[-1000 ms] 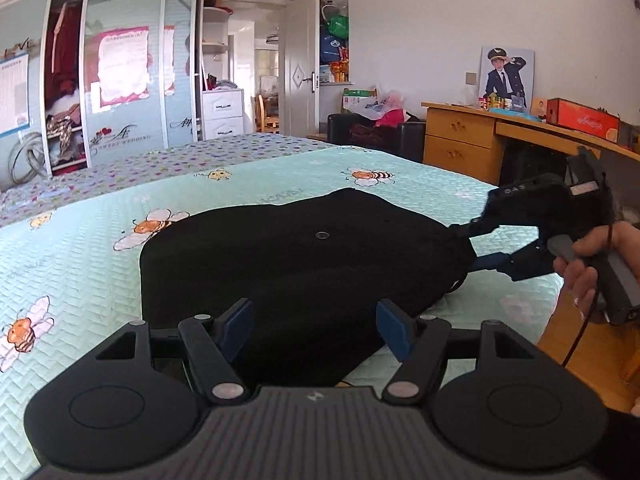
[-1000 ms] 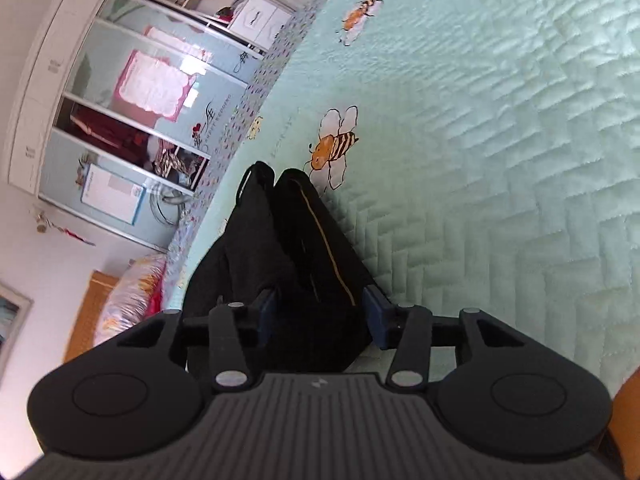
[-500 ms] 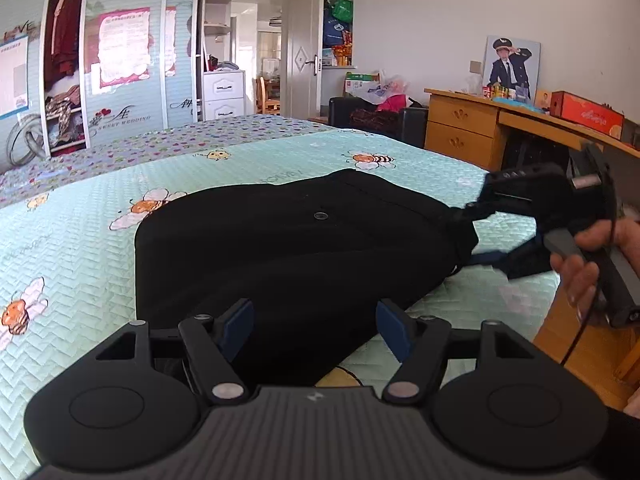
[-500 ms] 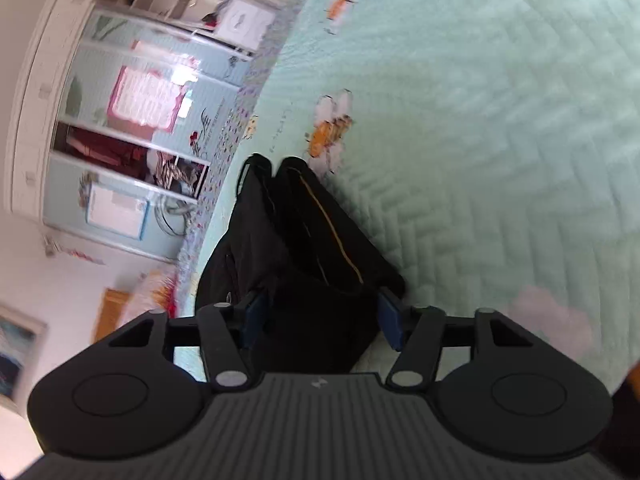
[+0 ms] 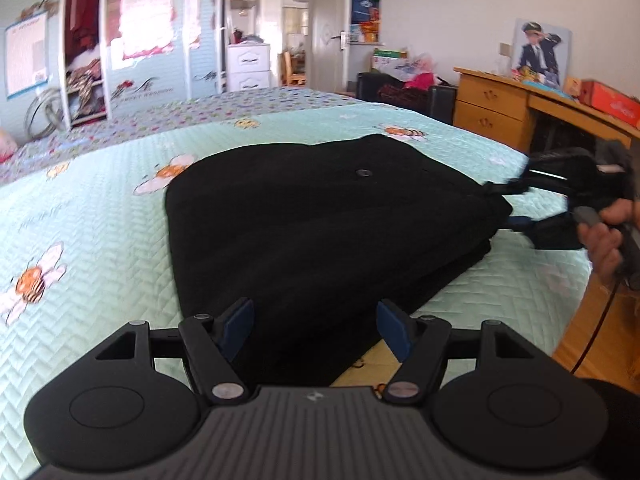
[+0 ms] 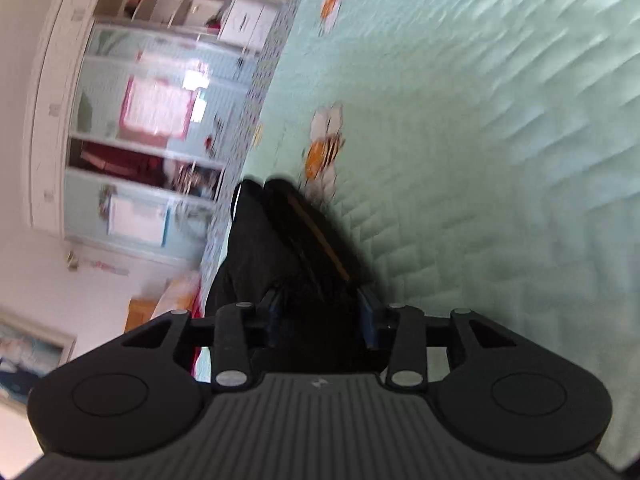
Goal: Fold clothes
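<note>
A black garment [image 5: 320, 220] lies folded flat on the mint bee-print bedspread [image 5: 100, 240]. My left gripper [image 5: 314, 326] is open at the garment's near edge. The cloth runs between its blue pads [image 5: 240, 320], which stand wide apart. In the left wrist view my right gripper [image 5: 516, 206], held by a hand [image 5: 604, 236], pinches the garment's right corner, and the cloth is drawn to a point there. The right wrist view shows the right gripper [image 6: 320, 314] closing, with bunched black garment [image 6: 280, 248] filling the gap between its pads.
The bed's edge runs close on the right, with wooden floor [image 5: 580, 340] beyond it. A wooden desk [image 5: 500, 100] stands at the far right. A sliding-door wardrobe [image 5: 120, 60] fills the far wall past the bed.
The right gripper's jaws have narrowed on the bunched cloth and it has rolled slightly. The garment's right corner is drawn tighter. The left gripper has stayed open at the near edge.
</note>
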`<move>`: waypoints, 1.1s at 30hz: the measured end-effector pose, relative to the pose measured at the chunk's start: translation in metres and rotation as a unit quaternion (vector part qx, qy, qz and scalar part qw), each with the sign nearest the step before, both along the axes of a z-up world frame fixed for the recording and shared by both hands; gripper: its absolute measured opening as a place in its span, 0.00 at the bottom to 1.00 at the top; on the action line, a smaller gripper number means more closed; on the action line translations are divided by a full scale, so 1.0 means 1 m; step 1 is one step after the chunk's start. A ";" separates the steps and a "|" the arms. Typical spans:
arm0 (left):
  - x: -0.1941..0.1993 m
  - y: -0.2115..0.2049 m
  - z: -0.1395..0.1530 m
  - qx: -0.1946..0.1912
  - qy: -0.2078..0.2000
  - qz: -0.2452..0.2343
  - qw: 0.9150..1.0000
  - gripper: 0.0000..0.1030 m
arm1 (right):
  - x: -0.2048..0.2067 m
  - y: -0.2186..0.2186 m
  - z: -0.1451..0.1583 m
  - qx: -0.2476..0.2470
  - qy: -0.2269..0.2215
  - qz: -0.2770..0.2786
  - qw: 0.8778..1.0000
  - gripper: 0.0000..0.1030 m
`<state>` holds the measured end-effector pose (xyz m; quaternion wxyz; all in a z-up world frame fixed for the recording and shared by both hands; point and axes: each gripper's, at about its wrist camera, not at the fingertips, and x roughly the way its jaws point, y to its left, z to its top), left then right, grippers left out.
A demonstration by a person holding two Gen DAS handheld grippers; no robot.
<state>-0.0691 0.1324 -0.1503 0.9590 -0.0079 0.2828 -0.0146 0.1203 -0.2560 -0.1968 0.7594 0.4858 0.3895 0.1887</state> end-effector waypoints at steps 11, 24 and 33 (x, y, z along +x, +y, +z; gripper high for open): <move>-0.071 0.065 0.014 -0.114 -0.068 0.115 0.984 0.68 | -0.117 0.168 0.072 -0.193 -0.256 0.282 0.904 0.42; -0.092 0.118 0.000 -0.172 -0.057 0.174 0.968 0.68 | -0.127 0.277 0.037 -0.242 -0.280 0.350 0.861 0.62; -0.071 0.094 -0.001 -0.150 -0.042 0.098 0.983 0.68 | -0.111 0.270 0.031 -0.128 -0.167 0.298 0.931 0.64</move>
